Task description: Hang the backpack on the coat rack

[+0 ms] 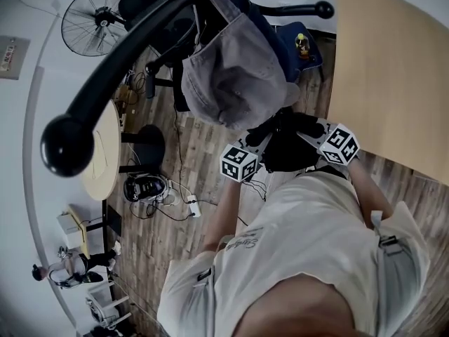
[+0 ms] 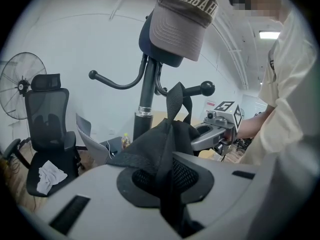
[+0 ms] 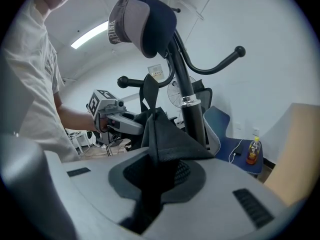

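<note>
Two firm grips, my left gripper (image 2: 167,176) clenched on black backpack (image 2: 159,141) fabric, my right gripper (image 3: 152,184) clenched on it too, bag held up between them just beside the coat rack (image 3: 187,91) pole, grey cap (image 1: 235,69) hanging higher up.

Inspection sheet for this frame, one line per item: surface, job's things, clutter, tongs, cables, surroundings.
Surface: wood plank floor; no worktop in use.
Job's things: black backpack held up beside the coat rack, not on a hook yet; a grey cap hangs on the rack.
Clutter: white cloth on the office chair seat; bottle on the blue chair.
Tongs: left tongs and right tongs both shut on backpack fabric.
Cables: power strip with loose leads on the floor by the round table.
Surroundings: standing fan, light wooden panel at the right.
</note>
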Tool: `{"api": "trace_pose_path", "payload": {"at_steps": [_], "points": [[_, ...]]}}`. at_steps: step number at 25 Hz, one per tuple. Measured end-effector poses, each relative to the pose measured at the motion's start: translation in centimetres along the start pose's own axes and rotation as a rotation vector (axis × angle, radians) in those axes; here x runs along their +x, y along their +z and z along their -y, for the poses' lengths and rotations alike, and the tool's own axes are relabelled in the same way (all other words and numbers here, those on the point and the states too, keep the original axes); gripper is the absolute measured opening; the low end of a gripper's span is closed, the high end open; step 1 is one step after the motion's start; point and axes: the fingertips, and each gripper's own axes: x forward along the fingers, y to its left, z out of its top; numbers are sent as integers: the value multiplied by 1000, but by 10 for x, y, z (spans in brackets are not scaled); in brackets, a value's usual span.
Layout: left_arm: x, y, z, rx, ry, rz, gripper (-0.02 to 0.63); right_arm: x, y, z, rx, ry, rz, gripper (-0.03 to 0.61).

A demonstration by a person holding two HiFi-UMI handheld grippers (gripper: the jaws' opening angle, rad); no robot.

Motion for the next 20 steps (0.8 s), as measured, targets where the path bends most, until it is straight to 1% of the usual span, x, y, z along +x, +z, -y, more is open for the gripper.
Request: {"api": "trace_pose_path", "payload": {"at_steps": [4, 13, 20], "points": [[9, -1, -8, 11, -1, -16, 48, 5, -4, 11, 17, -4, -2, 35], [24, -5, -25, -14, -4, -44, 49, 15, -10, 30, 52, 12, -29, 42], [27, -6, -27, -15, -8, -49, 61, 15, -9, 33, 76, 29, -21, 62]]}}
